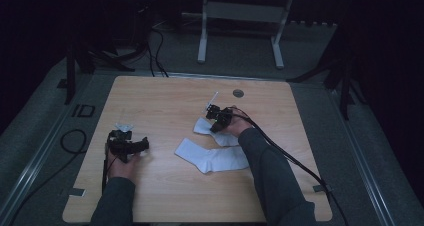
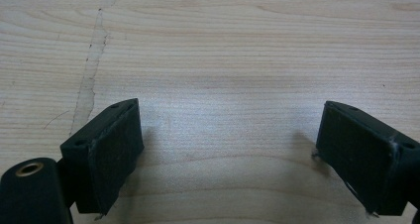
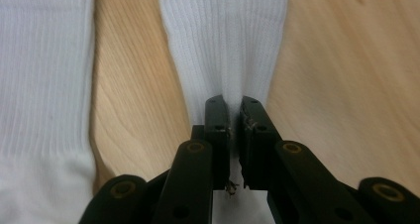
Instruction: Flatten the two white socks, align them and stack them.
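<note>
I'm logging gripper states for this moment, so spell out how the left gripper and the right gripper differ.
The left gripper is open, its fingers spread wide over bare table; the right gripper is shut, pinching a fold of the farther white sock. The left gripper holds nothing, while the right holds fabric. The left sits apart from both socks; the right is on one. Both are black, hand-held and low over the table.

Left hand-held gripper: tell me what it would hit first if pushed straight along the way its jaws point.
Probably just the light wooden tabletop. The left hand-held gripper stands open over bare wood in its own view, with nothing ahead; it seems tilted down at the table, though depth is unclear.
</note>
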